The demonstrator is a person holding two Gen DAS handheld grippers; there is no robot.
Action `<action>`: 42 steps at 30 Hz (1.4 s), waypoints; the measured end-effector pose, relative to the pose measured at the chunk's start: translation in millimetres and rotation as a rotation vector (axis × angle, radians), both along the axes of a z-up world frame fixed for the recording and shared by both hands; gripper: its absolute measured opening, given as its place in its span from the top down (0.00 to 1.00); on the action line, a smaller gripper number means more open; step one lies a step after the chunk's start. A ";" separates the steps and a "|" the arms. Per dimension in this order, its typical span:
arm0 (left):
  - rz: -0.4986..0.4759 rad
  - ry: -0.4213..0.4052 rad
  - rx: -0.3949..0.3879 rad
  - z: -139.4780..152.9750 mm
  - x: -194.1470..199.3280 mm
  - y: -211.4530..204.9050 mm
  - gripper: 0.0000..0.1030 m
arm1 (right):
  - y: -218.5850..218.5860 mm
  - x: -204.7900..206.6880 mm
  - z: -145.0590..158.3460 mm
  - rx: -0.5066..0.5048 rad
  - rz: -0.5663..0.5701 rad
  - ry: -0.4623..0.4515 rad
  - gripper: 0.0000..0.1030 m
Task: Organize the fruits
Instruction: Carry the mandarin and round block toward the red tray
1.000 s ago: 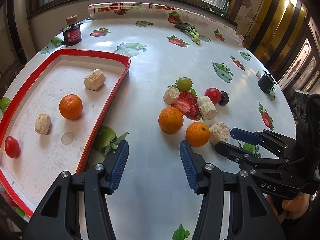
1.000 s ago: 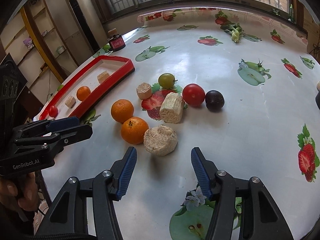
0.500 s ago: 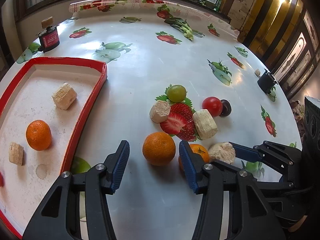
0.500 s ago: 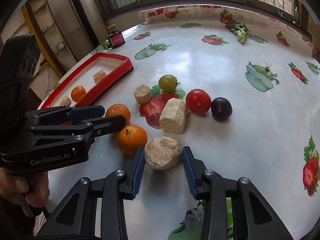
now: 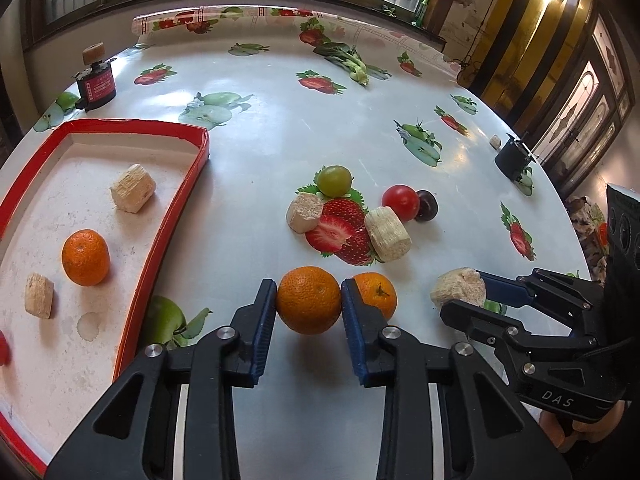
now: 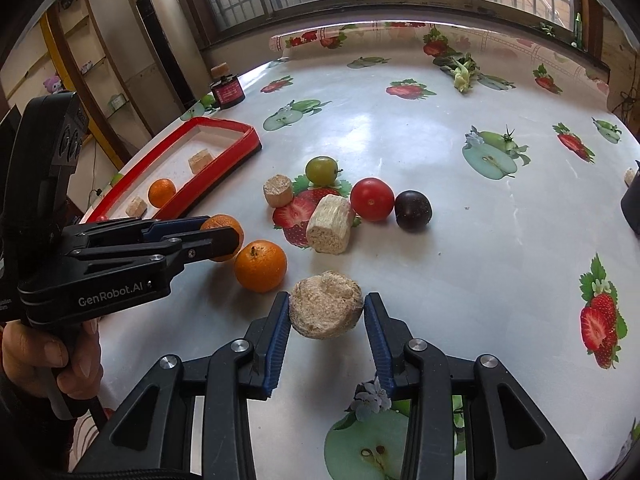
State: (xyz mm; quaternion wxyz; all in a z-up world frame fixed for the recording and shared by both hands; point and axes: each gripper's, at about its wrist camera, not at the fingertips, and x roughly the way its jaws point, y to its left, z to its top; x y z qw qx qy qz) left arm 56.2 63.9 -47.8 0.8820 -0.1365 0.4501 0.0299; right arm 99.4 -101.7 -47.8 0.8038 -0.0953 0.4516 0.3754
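Observation:
My left gripper (image 5: 308,292) has an orange (image 5: 308,300) between its blue pads, which press both its sides as the jaws are closing. A second orange (image 5: 378,292) lies just right of it. My right gripper (image 6: 326,304) is shut on a beige round chunk (image 6: 326,308), held slightly above the table. The red-rimmed tray (image 5: 176,208) at left holds an orange (image 5: 85,257), two beige chunks (image 5: 133,188) and a red tomato at its edge. Ahead on the table lie a green fruit (image 5: 334,180), a red tomato (image 5: 401,202), a dark plum (image 5: 426,211) and two more beige chunks (image 5: 388,234).
A dark jar with a cork lid (image 5: 95,80) stands at the far left behind the tray. A small black object (image 5: 512,158) sits near the table's right edge. A person's hand (image 6: 52,352) grips the left tool's handle. The round table carries a fruit-print cloth.
The left gripper moved forward to the nearer orange and closed around it. The right gripper closed on the beige chunk and lifted it a little off the table.

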 end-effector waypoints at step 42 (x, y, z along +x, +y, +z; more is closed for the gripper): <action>0.164 -0.080 0.024 31.6 -94.3 51.4 0.71 | 44.5 -38.2 27.3 0.036 0.098 -0.051 0.63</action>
